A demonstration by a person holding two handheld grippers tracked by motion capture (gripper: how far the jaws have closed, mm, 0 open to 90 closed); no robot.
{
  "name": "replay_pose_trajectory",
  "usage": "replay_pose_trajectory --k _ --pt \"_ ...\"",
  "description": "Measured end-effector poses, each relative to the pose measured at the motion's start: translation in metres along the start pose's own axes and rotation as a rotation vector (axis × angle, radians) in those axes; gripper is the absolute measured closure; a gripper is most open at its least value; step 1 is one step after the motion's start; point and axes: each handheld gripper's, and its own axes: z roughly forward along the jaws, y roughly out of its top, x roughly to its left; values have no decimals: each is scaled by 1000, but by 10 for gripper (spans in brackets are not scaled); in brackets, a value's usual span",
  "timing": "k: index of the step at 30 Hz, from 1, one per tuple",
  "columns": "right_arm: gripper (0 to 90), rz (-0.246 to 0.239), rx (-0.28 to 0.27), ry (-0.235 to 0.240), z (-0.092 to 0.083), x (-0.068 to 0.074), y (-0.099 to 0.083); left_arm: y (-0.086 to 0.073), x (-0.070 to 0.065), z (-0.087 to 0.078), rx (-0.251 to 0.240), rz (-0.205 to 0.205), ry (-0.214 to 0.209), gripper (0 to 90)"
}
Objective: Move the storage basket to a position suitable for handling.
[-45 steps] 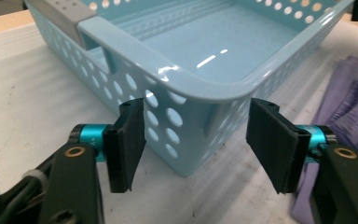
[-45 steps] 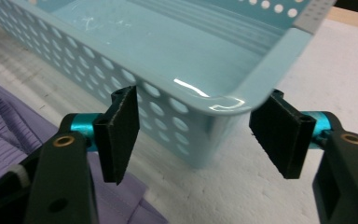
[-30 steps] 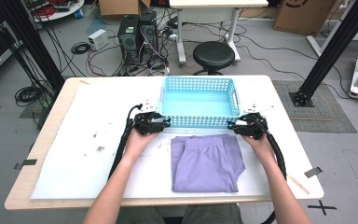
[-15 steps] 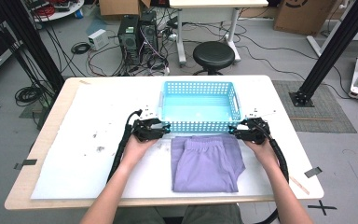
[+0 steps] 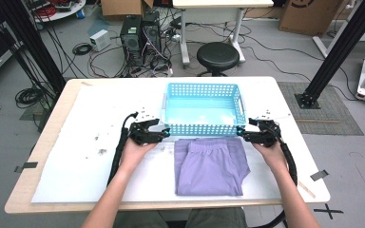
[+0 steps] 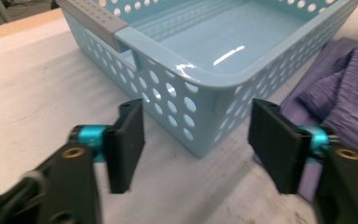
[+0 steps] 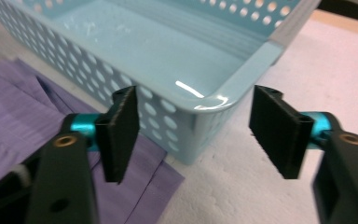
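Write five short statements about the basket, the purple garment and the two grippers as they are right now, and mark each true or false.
1. The blue basket is empty. True.
2. The purple garment lies inside the basket. False: it lies folded on the table, on the person's side of the basket.
3. The left gripper is shut on the basket's rim. False: its jaws stand open, facing a near corner of the basket without touching it.
4. The right gripper is open, with the basket's other near corner ahead of its jaws. True.
5. The garment is crumpled into a ball. False: it lies flat and folded.
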Motion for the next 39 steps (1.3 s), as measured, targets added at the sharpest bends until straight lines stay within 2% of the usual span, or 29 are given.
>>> replay_pose_trajectory --k 2,4,6,7,10,13,14,16,18,20,22,23,25,26,28,29,31,32,35,39 --pt "276 18 -22 2 -7 -4 1 -2 0 -9 -10 -6 3 339" --pt "214 29 -37 8 -12 -8 1 -5 0 -19 -26 -18 23 339" --pt "213 49 -45 3 -16 -10 1 -8 -1 -29 -39 -4 36 343" --pt "216 56 -48 2 -18 -10 1 -9 0 -34 -56 -3 32 362" --pt "277 27 -74 -13 -24 -8 1 -14 5 -50 -119 8 1 378" --pt "361 0 -122 -20 -29 -5 1 -20 10 -61 -167 48 19 399" --pt "361 3 -143 -18 -31 -3 1 -21 13 -64 -169 58 31 399" --pt "349 -9 -163 -27 -33 -1 1 -22 19 -69 -188 47 41 399" --pt "344 -11 -156 -35 -34 1 1 -24 24 -73 -217 33 39 398" --pt "340 -3 -165 -29 -35 0 1 -24 26 -76 -222 24 36 396" --pt "334 12 -189 -22 -37 -2 -1 -23 28 -78 -208 -6 32 387" --pt "317 23 -200 -17 -38 -4 -1 -22 28 -78 -197 -14 33 353" --pt "310 32 -224 -17 -40 -7 -3 -20 29 -79 -182 -36 4 328" --pt "308 32 -236 -25 -41 -7 -5 -19 29 -78 -175 -38 -6 324" --pt "308 23 -237 -34 -42 -9 -6 -18 29 -78 -170 -33 0 296" --pt "294 36 -227 -31 -43 -9 -6 -17 28 -78 -170 -32 -2 288" --pt "219 91 -203 -15 -42 -11 -7 -16 27 -78 -174 -29 -15 284" --pt "220 102 -198 -1 -42 -12 -6 -16 26 -78 -176 -22 -14 285" --pt "220 107 -200 -2 -42 -11 -5 -13 24 -78 -182 -9 -10 285" --pt "219 84 -190 5 -43 -9 -3 -12 22 -77 -172 -8 -12 284"
